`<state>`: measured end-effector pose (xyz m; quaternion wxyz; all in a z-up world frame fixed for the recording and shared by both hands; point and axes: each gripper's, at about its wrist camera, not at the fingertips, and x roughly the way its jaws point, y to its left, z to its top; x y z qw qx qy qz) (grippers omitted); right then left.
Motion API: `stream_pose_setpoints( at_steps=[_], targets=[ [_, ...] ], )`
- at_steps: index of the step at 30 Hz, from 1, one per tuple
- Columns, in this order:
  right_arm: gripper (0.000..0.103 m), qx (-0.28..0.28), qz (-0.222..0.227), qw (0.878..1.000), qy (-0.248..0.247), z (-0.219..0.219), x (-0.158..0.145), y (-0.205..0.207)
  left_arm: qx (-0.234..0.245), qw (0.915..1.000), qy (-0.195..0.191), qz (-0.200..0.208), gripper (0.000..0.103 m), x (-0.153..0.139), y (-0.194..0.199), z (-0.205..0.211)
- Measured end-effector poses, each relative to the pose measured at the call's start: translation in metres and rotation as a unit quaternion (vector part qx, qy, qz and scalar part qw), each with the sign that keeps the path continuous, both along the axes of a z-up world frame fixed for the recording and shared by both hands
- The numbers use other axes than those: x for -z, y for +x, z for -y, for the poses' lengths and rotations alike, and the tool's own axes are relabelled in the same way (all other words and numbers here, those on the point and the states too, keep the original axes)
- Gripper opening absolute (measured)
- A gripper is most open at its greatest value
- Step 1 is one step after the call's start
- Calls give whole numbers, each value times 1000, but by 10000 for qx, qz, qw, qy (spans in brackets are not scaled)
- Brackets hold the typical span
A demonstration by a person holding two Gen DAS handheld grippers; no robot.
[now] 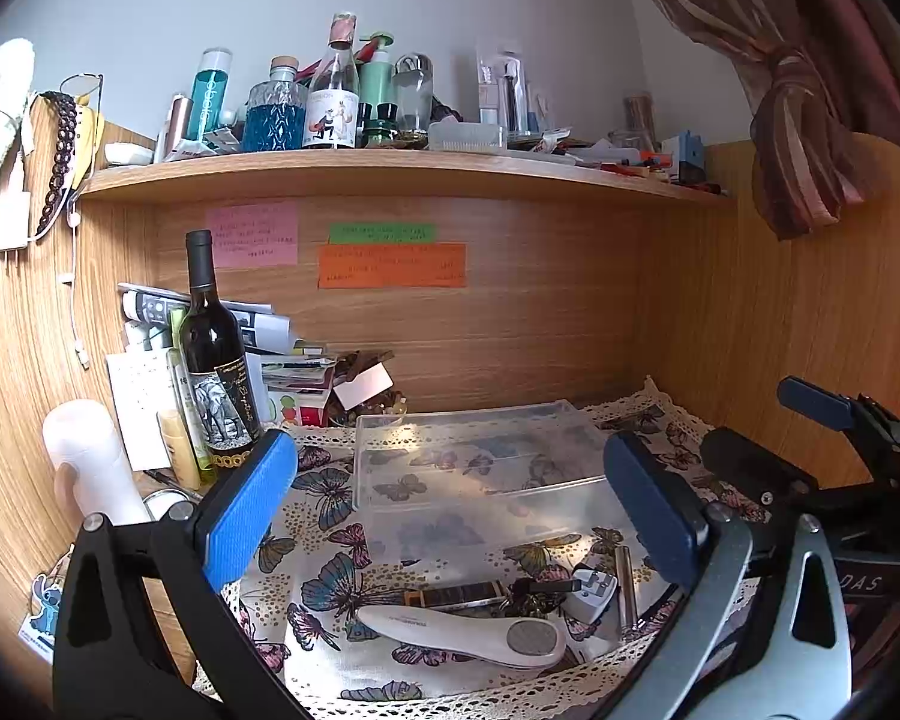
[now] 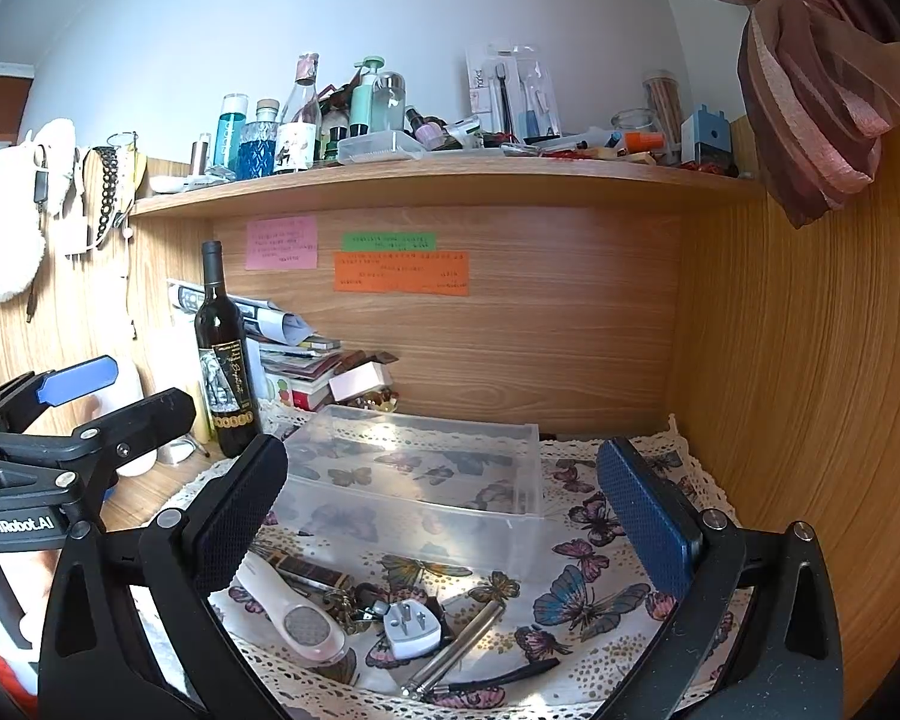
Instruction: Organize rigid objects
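Hovering over the counter, left gripper (image 1: 450, 510) and right gripper (image 2: 444, 516) both have jaws wide apart, nothing held. Clear bin (image 1: 480, 468) sits straight ahead of the jaws, empty, likely the destination. Loose items lie just below the jaws: white foot file (image 2: 294, 618), plug adapter (image 2: 411, 627), metal rod (image 2: 456, 648), dark tweezers (image 2: 498, 678). Probably about to pick one.

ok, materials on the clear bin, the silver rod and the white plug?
Clear bin: looks like translucent plastic, slightly frosted; the butterfly cloth shows through its walls.
Silver rod: likely metal, brushed or polished; a bright highlight runs along its length.
White plug: glossy white plastic body, apparently with metal prongs.
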<state>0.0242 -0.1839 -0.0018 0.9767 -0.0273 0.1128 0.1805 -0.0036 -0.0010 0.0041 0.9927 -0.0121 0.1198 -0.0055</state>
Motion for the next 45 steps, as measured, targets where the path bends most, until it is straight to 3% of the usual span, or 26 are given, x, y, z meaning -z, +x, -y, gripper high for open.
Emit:
stream_pose_setpoints(
  at_steps=[45],
  targets=[
    [103, -44, 41, 10000, 42, -1, 0, -2, 10, 10000, -47, -11, 103, 3, -1, 1]
  ],
)
